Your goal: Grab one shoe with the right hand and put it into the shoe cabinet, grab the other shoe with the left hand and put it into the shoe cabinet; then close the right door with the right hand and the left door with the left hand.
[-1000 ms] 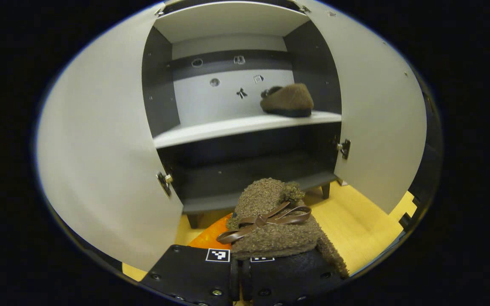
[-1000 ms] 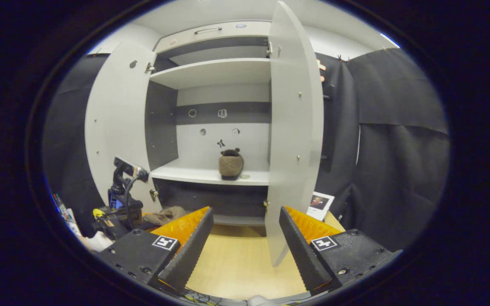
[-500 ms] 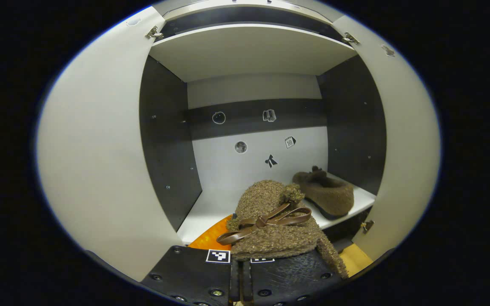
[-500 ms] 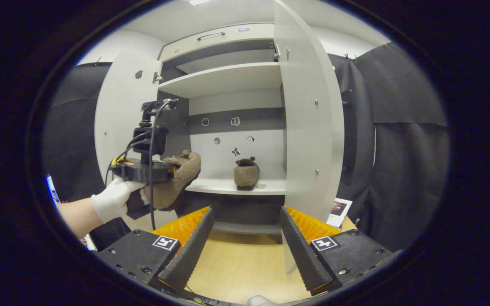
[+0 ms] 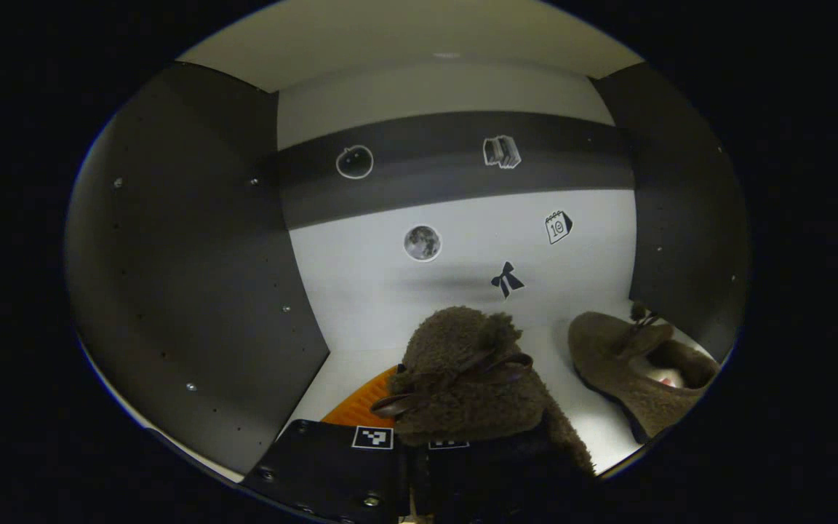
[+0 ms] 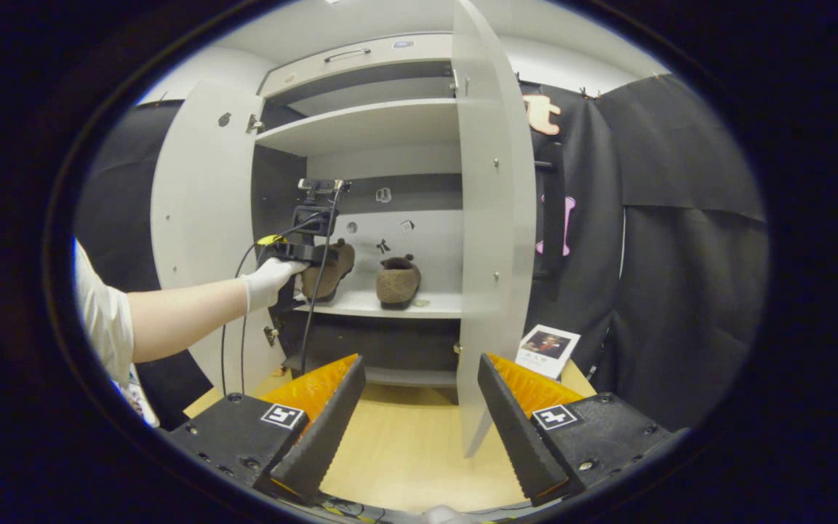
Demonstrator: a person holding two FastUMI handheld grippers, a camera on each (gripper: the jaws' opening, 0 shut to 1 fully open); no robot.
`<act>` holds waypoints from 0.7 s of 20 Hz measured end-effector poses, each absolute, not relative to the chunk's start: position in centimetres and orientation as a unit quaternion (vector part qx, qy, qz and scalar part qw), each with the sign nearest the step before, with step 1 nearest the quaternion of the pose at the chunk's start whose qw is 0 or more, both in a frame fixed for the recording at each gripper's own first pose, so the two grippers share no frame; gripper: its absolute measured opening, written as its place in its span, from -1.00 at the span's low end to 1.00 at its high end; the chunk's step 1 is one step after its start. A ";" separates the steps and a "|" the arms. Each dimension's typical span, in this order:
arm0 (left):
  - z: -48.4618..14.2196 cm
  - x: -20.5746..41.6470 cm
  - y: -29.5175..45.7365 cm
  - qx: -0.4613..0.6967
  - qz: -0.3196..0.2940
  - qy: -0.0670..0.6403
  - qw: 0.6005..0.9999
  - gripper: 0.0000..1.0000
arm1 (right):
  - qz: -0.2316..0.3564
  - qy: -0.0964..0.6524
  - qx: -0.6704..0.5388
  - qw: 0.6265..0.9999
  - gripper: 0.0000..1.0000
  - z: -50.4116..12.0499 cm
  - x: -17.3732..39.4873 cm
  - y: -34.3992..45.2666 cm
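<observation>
My left gripper (image 5: 419,437) is shut on a fuzzy brown shoe (image 5: 466,386) with a leather bow, held inside the cabinet just above the white middle shelf (image 5: 361,364). The other brown shoe (image 5: 626,371) lies on that shelf to the right. In the right gripper view, the left gripper (image 6: 301,251) and its gloved hand (image 6: 266,280) hold the shoe (image 6: 328,269) over the shelf, left of the resting shoe (image 6: 397,280). My right gripper (image 6: 419,422) stands open and empty, low in front of the cabinet, near the open right door (image 6: 488,240). The left door (image 6: 197,218) is open too.
The cabinet's dark side walls (image 5: 186,276) close in on the left gripper. A dark lower compartment (image 6: 382,349) lies under the shelf, above the wooden floor (image 6: 404,444). A small picture card (image 6: 548,348) leans at the right by the black cloth wall (image 6: 681,255).
The left gripper has carried its shoe up from the floor and forward into the cabinet, now just over the middle shelf. The right gripper has stayed open and nearly still.
</observation>
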State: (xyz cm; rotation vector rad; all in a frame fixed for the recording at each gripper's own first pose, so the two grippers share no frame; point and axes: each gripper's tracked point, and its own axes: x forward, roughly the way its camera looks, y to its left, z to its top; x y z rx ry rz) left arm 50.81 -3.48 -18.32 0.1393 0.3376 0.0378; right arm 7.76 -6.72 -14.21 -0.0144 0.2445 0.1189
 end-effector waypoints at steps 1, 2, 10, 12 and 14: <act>-19.1 51.1 -3.7 0.064 0.015 0.183 0.981 -0.77 | 0.058 0.124 -0.005 0.991 0.98 -14.3 7.5 -6.9; -20.3 51.2 -3.9 0.061 0.012 0.205 0.977 -0.77 | 0.057 0.125 -0.005 0.991 0.99 -14.4 7.3 -6.9; -21.3 50.1 -4.4 0.037 -0.010 0.264 0.964 0.05 | 0.062 0.123 -0.007 0.990 0.98 -14.2 6.0 -6.8; -19.9 49.0 -3.6 0.040 -0.007 0.251 0.967 0.68 | 0.060 0.125 -0.004 0.990 0.99 -14.2 5.9 -7.0; -19.1 47.2 -3.6 0.046 -0.014 0.248 0.968 0.97 | 0.060 0.122 0.002 0.991 0.99 -13.9 5.8 -7.0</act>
